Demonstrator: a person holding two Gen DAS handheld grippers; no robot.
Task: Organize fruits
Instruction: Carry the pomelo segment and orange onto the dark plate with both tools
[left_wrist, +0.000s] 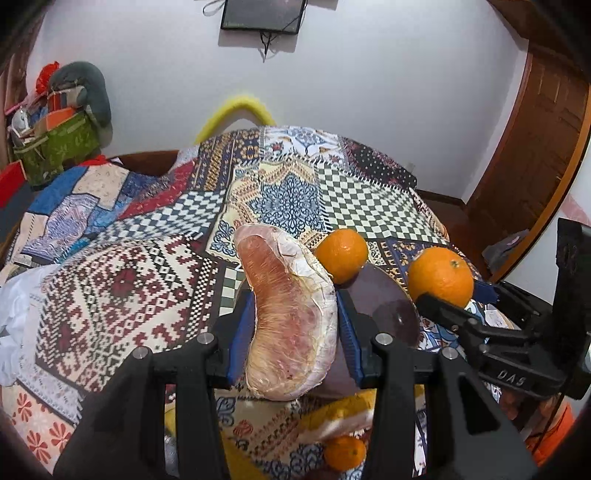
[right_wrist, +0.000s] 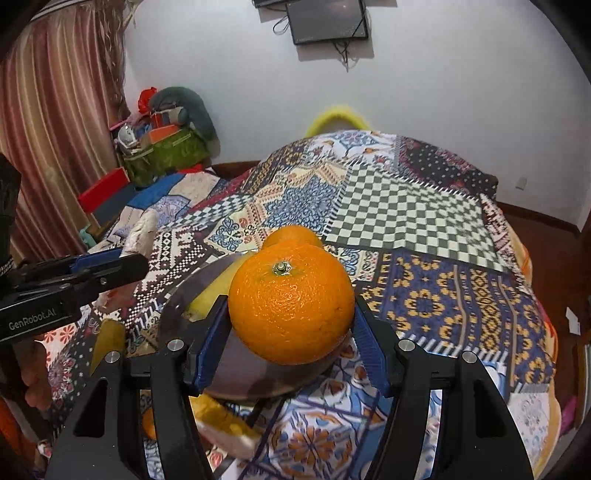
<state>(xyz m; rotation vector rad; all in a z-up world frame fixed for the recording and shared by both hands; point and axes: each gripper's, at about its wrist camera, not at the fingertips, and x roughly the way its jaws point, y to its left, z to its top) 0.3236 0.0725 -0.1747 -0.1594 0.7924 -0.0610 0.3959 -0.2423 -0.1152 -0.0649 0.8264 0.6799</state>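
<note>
My left gripper (left_wrist: 293, 332) is shut on a peeled pinkish pomelo wedge (left_wrist: 291, 314), its blue pads pressing both sides; the wedge stands upright above the left edge of a dark round plate (left_wrist: 384, 306). My right gripper (right_wrist: 291, 325) is shut on a large orange (right_wrist: 291, 302) held just over that plate (right_wrist: 258, 373). A second orange (right_wrist: 291, 234) rests at the plate's far rim, and a yellow fruit (right_wrist: 218, 291) lies on its left side. In the right wrist view the left gripper (right_wrist: 110, 266) with the wedge (right_wrist: 142, 229) is at the left.
A patchwork cloth (left_wrist: 147, 288) covers the table. A small orange (left_wrist: 345, 452) and yellow peel (right_wrist: 221, 417) lie near the front edge. A green bag of clutter (left_wrist: 59, 147) stands back left, a wooden door (left_wrist: 535, 147) at the right.
</note>
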